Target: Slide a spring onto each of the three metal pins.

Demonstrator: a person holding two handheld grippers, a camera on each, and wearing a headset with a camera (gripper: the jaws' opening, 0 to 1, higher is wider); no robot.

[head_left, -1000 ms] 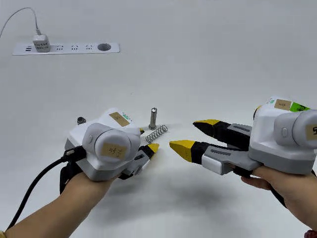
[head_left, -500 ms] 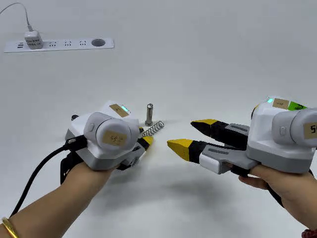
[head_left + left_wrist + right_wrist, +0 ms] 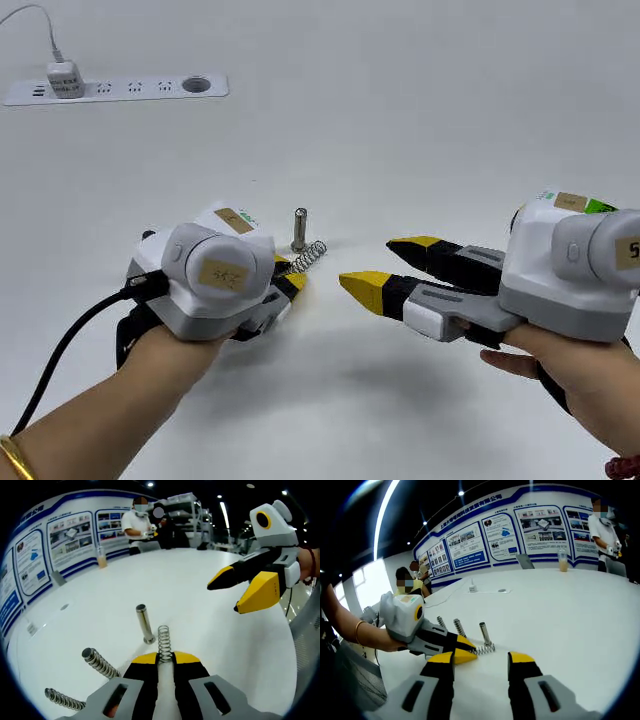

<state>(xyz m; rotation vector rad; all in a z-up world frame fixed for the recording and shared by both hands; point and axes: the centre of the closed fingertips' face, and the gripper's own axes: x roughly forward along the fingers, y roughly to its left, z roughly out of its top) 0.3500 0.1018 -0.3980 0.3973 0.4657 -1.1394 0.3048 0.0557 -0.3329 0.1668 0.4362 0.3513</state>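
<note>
My left gripper (image 3: pixel 291 281) is shut on one end of a small steel spring (image 3: pixel 310 255), whose free end angles up beside a bare upright metal pin (image 3: pixel 299 229). In the left gripper view the spring (image 3: pixel 163 640) rises from between the yellow tips (image 3: pixel 165 658), just right of the bare pin (image 3: pixel 144 624). Two other pins (image 3: pixel 100 662) (image 3: pixel 62 698) at lower left carry springs. My right gripper (image 3: pixel 386 266) hovers open to the right of the spring, holding nothing. Its own view (image 3: pixel 487 657) shows the spring (image 3: pixel 485 650) and bare pin (image 3: pixel 485 632) ahead.
A white power strip (image 3: pixel 120 88) with a plugged charger lies at the back left of the white table (image 3: pixel 420 130). A black cable (image 3: pixel 60 350) trails from the left gripper toward the near edge. People stand beyond the table's far side, where a cup (image 3: pixel 102 559) sits.
My left gripper has closed on the spring that lay on the table and raised its free end beside the bare pin. The right gripper has barely moved.
</note>
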